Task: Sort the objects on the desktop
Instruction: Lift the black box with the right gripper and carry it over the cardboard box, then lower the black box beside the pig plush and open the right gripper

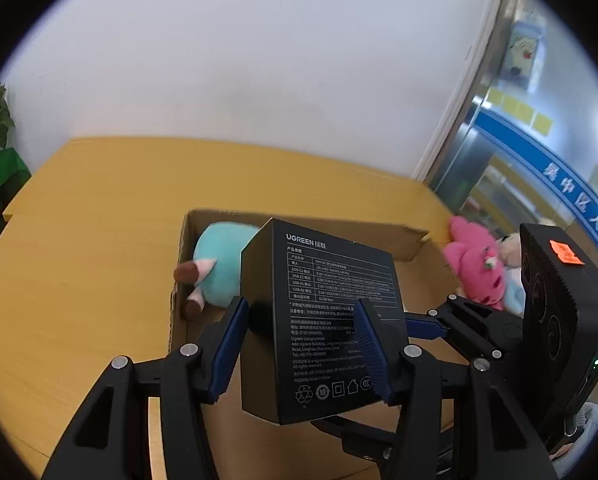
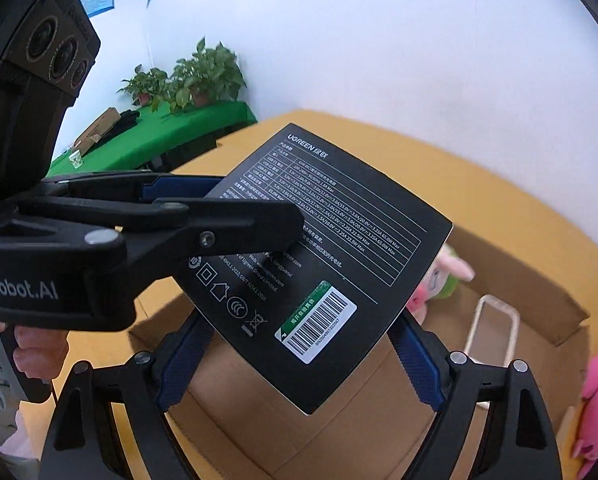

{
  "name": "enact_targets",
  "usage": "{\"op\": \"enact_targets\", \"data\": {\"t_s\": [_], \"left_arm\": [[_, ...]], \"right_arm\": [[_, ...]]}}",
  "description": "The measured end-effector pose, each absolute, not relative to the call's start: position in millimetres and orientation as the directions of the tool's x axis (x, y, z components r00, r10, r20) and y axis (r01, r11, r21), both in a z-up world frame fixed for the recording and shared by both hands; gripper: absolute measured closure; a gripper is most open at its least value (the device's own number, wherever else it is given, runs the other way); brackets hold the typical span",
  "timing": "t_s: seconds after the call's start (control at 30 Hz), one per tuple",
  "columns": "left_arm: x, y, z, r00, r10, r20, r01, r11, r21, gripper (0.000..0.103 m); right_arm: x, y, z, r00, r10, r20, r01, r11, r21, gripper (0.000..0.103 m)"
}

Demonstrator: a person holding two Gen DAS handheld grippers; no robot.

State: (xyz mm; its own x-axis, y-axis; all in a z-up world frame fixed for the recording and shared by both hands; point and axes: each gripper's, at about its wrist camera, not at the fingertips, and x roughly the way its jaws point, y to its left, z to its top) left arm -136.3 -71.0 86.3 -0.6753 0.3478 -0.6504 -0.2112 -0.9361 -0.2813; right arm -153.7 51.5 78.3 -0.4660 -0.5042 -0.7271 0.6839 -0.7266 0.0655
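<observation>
Left wrist: both claws, left claw and right claw, clamped the black box above the carton. Placing step; next needs lowering, then release.

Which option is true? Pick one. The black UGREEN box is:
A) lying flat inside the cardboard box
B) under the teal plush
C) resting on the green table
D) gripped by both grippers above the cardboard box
D: the left gripper and right gripper both clamp the black UGREEN box over the open cardboard box.
</observation>
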Motion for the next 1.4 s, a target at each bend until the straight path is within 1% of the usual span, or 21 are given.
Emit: {"op": "enact_targets", "data": {"t_s": [0.13, 0.23, 0.33, 0.4, 0.5, 0.67, 0.7, 0.77, 0.83, 0.93, 0.97, 1.0, 1.07, 1.1, 1.13, 1.17, 1.23, 1.27, 1.33, 1.4], "left_arm": [[-157.4, -74.2, 55.8, -0.612, 0.317, -0.725, -0.164, -0.947, -0.276, 0.049], [-166.5, -75.0, 35.9, -0.551, 0.285, -0.784, -0.119, -0.957, -0.264, 0.049], [-173.6, -78.8, 21.0, -0.501, 0.248, -0.829, -0.072, -0.967, -0.245, 0.049], [-177.9, -85.1, 16.9, -0.475, 0.24, -0.847, -0.049, -0.968, -0.246, 0.049], [-178.3, -83.3, 12.8, -0.46, 0.183, -0.869, -0.039, -0.982, -0.186, 0.049], [-182.2, -82.6, 8.2, -0.446, 0.135, -0.885, -0.019, -0.99, -0.142, 0.052], [-181.7, -82.7, 8.2, -0.447, 0.132, -0.885, -0.016, -0.99, -0.14, 0.052], [-178.2, -84.4, 9.4, -0.45, 0.138, -0.882, -0.011, -0.989, -0.149, 0.052], [-171.5, -88.3, 15.4, -0.47, 0.145, -0.871, 0.004, -0.986, -0.167, 0.052], [-151.1, -92.3, 36.9, -0.551, 0.11, -0.827, 0.001, -0.991, -0.132, 0.051], [-143.0, -93.2, 45.6, -0.579, 0.105, -0.808, -0.004, -0.992, -0.125, 0.049], [-132.6, -94.9, 55.7, -0.612, 0.108, -0.783, -0.011, -0.992, -0.129, 0.049], [-110.4, -97.2, 76.3, -0.675, 0.127, -0.726, -0.026, -0.989, -0.148, 0.049], [-103.6, -92.5, 83.5, -0.701, 0.134, -0.7, -0.037, -0.988, -0.153, 0.045], [-93.0, -86.5, 92.0, -0.729, 0.138, -0.671, -0.047, -0.987, -0.151, 0.043], [-73.6, -82.4, 100.9, -0.769, 0.138, -0.624, -0.061, -0.988, -0.144, 0.037], [-38.5, -73.3, 111.2, -0.827, 0.133, -0.546, -0.079, -0.99, -0.121, 0.029], [-29.6, -66.9, 114.4, -0.847, 0.134, -0.514, -0.089, -0.99, -0.111, 0.024], [-11.9, -49.9, 116.3, -0.872, 0.145, -0.468, -0.117, -0.989, -0.09, 0.024], [10.0, -32.3, 111.0, -0.881, 0.164, -0.443, -0.152, -0.986, -0.064, 0.024]], "right_arm": [[-182.8, 45.5, 40.5, -0.375, -0.509, -0.775, 0.686, -0.714, 0.137, 0.017], [-198.2, 36.3, 12.7, -0.303, -0.493, -0.815, 0.695, -0.7, 0.165, 0.017], [-208.6, 28.3, -3.5, -0.229, -0.485, -0.844, 0.698, -0.686, 0.204, 0.018], [-215.2, 26.8, -7.9, -0.193, -0.48, -0.856, 0.7, -0.678, 0.223, 0.022], [-220.5, 23.5, -15.5, -0.15, -0.486, -0.861, 0.692, -0.674, 0.259, 0.023], [-228.8, 7.9, -30.2, -0.094, -0.431, -0.898, 0.684, -0.683, 0.256, 0.023], [-229.7, 7.9, -31.9, -0.092, -0.424, -0.901, 0.679, -0.689, 0.255, 0.021], [-231.8, 12.8, -32.5, -0.1, -0.413, -0.905, 0.673, -0.698, 0.244, 0.021], [-228.1, 16.8, -30.5, -0.102, -0.406, -0.908, 0.672, -0.701, 0.238, 0.021], [-216.2, 30.3, -13.4, -0.161, -0.412, -0.897, 0.672, -0.712, 0.206, 0.02], [-209.8, 38.2, -4.1, -0.195, -0.415, -0.889, 0.661, -0.725, 0.194, 0.017], [-202.4, 46.9, 4.4, -0.227, -0.412, -0.882, 0.653, -0.737, 0.176, 0.013], [-177.3, 71.7, 28.3, -0.34, -0.395, -0.853, 0.628, -0.771, 0.107, 0.008], [-166.4, 82.5, 37.5, -0.384, -0.388, -0.838, 0.613, -0.786, 0.083, 0.006], [-146.0, 98.5, 52.2, -0.455, -0.384, -0.804, 0.581, -0.812, 0.059, 0.004], [-128.1, 109.9, 62.3, -0.506, -0.388, -0.77, 0.554, -0.831, 0.055, 0.0], [-89.9, 128.8, 76.6, -0.579, -0.4, -0.711, 0.5, -0.862, 0.077, 0.0], [-78.7, 132.3, 78.8, -0.599, -0.398, -0.695, 0.48, -0.873, 0.086, 0.0], [-41.2, 146.9, 78.0, -0.662, -0.348, -0.664, 0.419, -0.906, 0.057, 0.0], [-18.0, 149.6, 73.7, -0.697, -0.302, -0.651, 0.387, -0.922, 0.013, 0.0]]}}
